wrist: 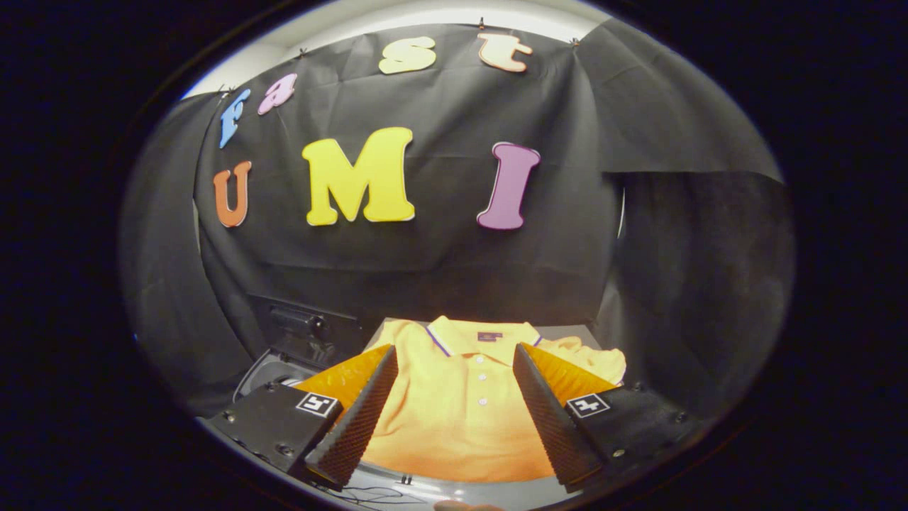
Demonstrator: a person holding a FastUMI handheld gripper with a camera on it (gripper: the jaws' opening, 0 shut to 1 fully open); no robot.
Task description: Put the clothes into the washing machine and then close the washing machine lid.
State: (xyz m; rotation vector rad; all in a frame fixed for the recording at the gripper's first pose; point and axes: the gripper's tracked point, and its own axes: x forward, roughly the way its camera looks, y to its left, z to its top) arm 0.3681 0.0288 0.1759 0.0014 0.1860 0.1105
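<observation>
1. the gripper point(454, 355) has its fingers spread wide apart, pressing on nothing; each finger point(358, 415) shows a ribbed inner face.
2. a yellow-orange polo shirt point(461, 419) lies flat in the gap between the fingers and reaches a little beyond their tips, front side up, with its collar point(482, 335) at the far end and a row of small buttons running down the middle.
3. part of the shirt is bunched up beyond the right finger.
4. the shirt rests on a grey desk point(574, 330), whose bare edge shows just past the collar.
5. the washing machine point(284, 362) sits beyond the left finger, beside the shirt, with its dark lid point(305, 330) standing raised and the rim of its opening in sight.
</observation>
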